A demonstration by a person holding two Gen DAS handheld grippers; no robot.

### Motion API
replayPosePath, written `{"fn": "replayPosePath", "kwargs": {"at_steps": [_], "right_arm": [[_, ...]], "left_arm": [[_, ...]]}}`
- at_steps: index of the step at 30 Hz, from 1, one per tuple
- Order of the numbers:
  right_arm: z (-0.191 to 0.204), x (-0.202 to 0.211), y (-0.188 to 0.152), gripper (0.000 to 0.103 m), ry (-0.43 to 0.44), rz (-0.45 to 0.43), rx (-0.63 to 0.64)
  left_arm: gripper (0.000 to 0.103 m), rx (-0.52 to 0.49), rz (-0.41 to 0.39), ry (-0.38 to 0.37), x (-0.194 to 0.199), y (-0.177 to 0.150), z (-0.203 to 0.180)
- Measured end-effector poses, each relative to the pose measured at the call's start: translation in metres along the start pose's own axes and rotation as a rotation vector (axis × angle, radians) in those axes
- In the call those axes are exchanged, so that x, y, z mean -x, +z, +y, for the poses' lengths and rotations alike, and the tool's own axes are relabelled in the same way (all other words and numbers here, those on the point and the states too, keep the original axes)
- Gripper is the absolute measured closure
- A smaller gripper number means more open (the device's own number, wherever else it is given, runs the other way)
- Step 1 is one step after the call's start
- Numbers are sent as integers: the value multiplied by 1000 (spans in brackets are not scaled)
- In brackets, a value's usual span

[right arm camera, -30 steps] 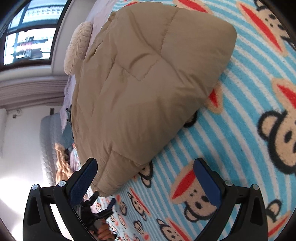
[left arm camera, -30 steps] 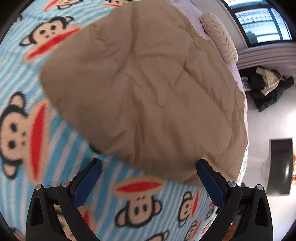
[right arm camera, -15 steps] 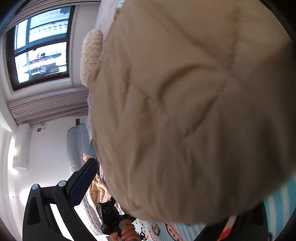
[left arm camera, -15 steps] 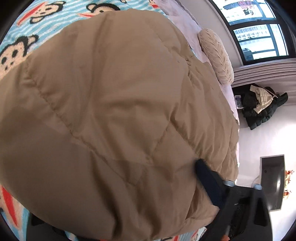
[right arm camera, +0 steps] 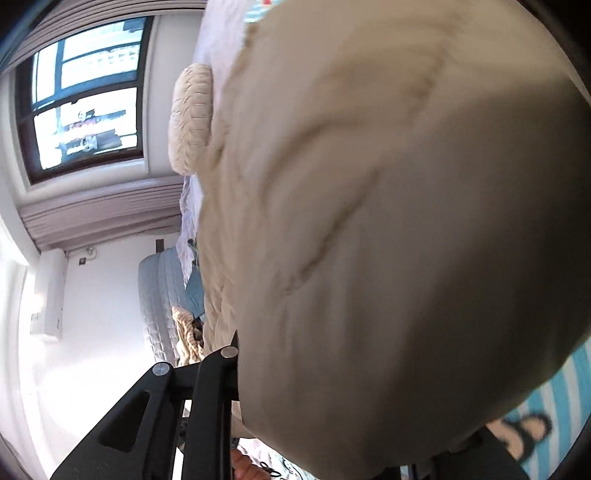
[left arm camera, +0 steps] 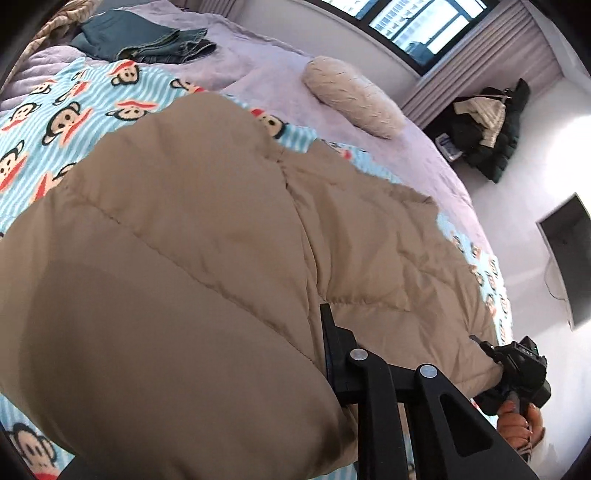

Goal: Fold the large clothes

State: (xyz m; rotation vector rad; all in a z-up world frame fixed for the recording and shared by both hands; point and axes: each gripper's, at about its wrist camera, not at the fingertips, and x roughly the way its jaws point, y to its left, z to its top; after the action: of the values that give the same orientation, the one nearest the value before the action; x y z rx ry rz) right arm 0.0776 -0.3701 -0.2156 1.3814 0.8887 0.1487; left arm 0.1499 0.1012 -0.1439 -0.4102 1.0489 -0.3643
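Coat [left arm camera: 207, 258]: long axis runs 7 to 1 o'clock across bed [left arm camera: 436, 155].
Left tool [left arm camera: 332, 373]: near hem bulges over it; grip hidden, cannot tell.
Right tool [right arm camera: 236, 373]: same, at hem's 4 o'clock corner.

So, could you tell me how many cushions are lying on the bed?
1. A cream knitted cushion lies on the lilac sheet near the window, beyond the tan puffer coat. The coat fills much of both views, so others may be hidden.

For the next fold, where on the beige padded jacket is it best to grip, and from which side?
Probably along the near edge of the beige padded jacket, coming from the near side of the bed, one gripper toward each corner. The jacket is thick and puffy and lies flat on the monkey blanket, so its thinner stitched hem likely fits between the fingers better than the middle.
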Motion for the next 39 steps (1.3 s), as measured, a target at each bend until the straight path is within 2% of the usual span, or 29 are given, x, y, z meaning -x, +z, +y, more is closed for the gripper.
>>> {"fn": "replayPosePath", "kwargs": {"at_steps": [6,10,17,22,25,27,29,33,39], "right_arm": [[-7,32,-42,80,-38,-19,-8],[-23,51,-69,80,-78,-7,-30],[-37,76,-90,80,-125,32,-31],[-67,78,-97,76,-148,59,-60],[-67,78,-96,73,-166,66,-47],[-68,81,-93,64,-185,77,-52],[-65,84,-95,61,-205,84,-58],[-60,92,-99,57,-242,104,-55],[-39,108,-106,50,-332,139,21]], "left_arm": [[80,-32,63,-45,27,-25,9],[80,-29,115,-51,48,-61,16],[80,13,192,-25,75,-129,26],[79,89,222,5,67,-160,42],[74,87,213,45,65,-166,42],[62,92,201,91,68,-167,40],[49,98,185,159,74,-168,38],[48,112,192,229,89,-174,38],[48,79,193,330,112,-177,30]]}}
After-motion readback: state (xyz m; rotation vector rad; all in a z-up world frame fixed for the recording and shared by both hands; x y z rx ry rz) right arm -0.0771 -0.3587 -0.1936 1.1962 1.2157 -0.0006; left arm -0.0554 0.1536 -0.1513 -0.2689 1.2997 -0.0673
